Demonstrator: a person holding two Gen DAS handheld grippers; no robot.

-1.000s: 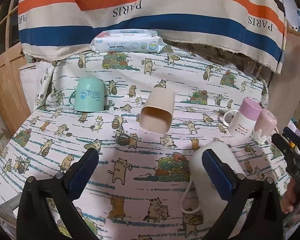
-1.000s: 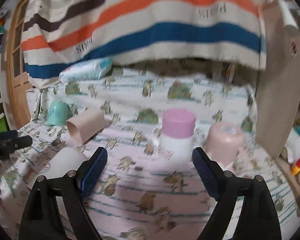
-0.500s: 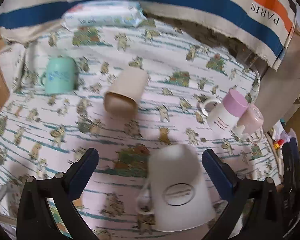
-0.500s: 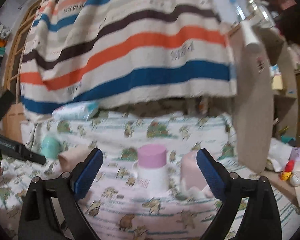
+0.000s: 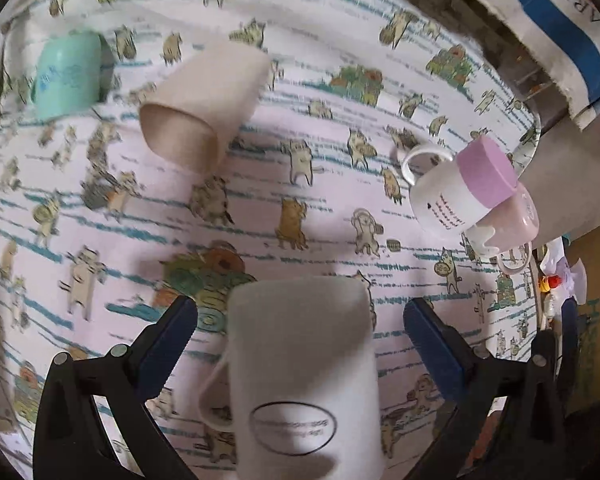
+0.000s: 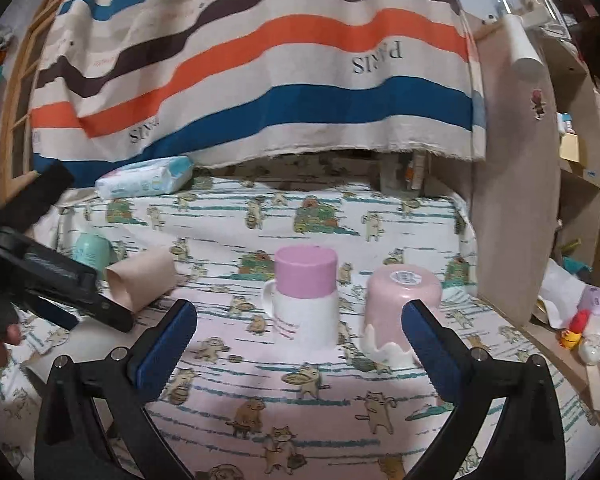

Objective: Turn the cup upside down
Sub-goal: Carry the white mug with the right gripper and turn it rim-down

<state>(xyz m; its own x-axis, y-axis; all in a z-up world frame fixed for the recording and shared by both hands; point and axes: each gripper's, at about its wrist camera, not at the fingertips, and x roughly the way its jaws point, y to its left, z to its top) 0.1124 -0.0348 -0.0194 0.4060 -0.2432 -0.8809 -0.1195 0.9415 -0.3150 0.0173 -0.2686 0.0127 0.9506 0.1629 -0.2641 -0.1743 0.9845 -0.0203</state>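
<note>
A white mug (image 5: 304, 368) with an oval label stands base-up on the cat-print cloth, its handle to the left. My left gripper (image 5: 300, 344) is open and hangs over it, one blue pad on each side, not touching. A beige cup (image 5: 204, 108) lies on its side further back; it also shows in the right wrist view (image 6: 140, 280). My right gripper (image 6: 300, 340) is open and empty, held above the cloth and facing a pink-and-white mug (image 6: 304, 296) and a pink cup (image 6: 400, 304), both base-up.
A mint cup (image 5: 66, 72) stands base-up at the far left. A pack of baby wipes (image 6: 144, 182) lies at the back under a striped hanging cloth (image 6: 260, 72). A wooden panel (image 6: 516, 200) and cluttered shelves bound the right side. The left gripper's body (image 6: 52, 280) shows at the left.
My left gripper has moved forward and tilted down over the white mug, which now sits between its pads. My right gripper has lifted and steadied, facing the pink mugs.
</note>
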